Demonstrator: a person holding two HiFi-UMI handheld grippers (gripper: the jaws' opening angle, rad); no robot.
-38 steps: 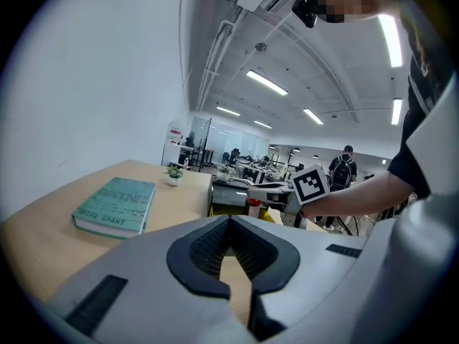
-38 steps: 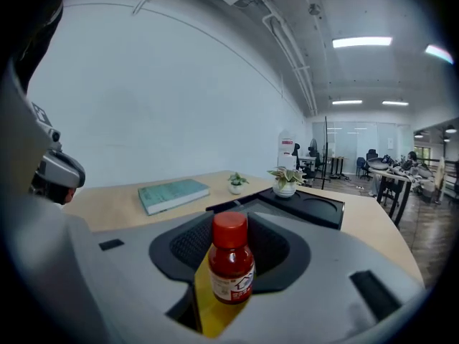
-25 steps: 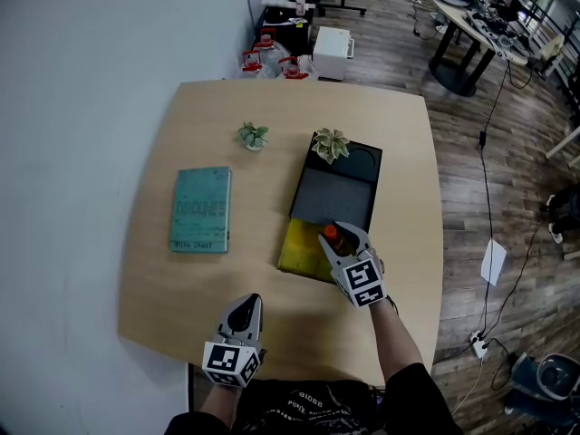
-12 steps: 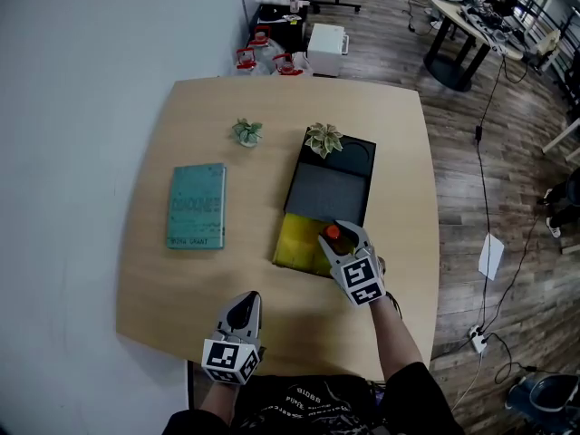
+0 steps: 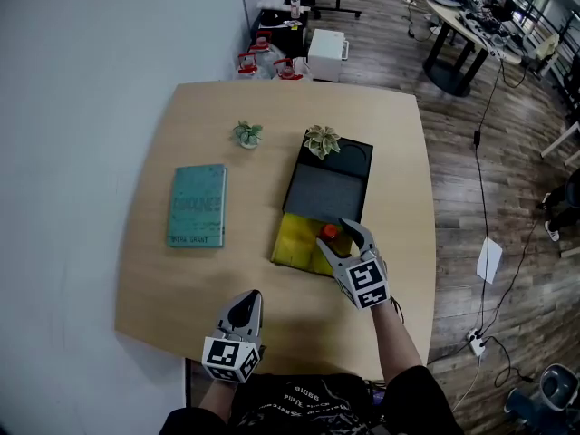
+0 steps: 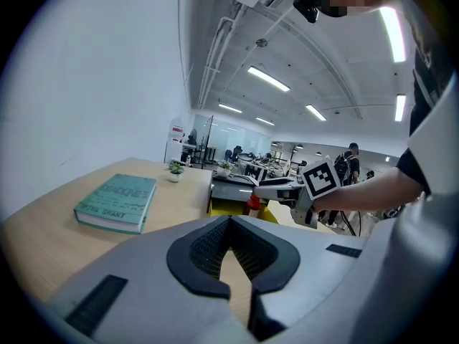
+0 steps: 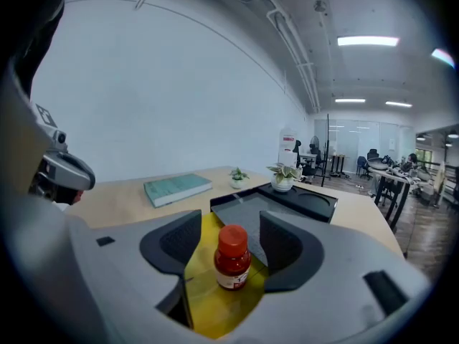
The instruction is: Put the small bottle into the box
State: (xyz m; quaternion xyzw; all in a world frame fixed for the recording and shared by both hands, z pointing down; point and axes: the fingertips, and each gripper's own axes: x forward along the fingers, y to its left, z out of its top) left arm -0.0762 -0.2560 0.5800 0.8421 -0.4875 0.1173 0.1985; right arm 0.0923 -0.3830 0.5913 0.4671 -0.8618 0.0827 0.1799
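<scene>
The small bottle (image 7: 232, 258), red with an orange-red cap, stands upright on the yellow floor of the box (image 7: 215, 303). My right gripper (image 7: 231, 244) straddles the bottle and its jaws are opening, with a gap at each pad. In the head view the bottle (image 5: 328, 233) sits in the yellow box (image 5: 292, 243), whose black lid (image 5: 326, 193) lies open behind it, and the right gripper (image 5: 333, 235) is over the box's right side. My left gripper (image 5: 245, 312) rests near the table's front edge, shut and holding nothing; its jaws (image 6: 231, 253) point toward the box.
A teal book (image 5: 198, 206) lies left of the box. A small potted plant (image 5: 247, 134) stands behind the book, and another (image 5: 321, 140) sits on the lid's far end. The round wooden table (image 5: 154, 288) borders a white wall on the left.
The right gripper's jaws have spread apart from the bottle, which now stands free in the yellow box. The left gripper has not moved.
</scene>
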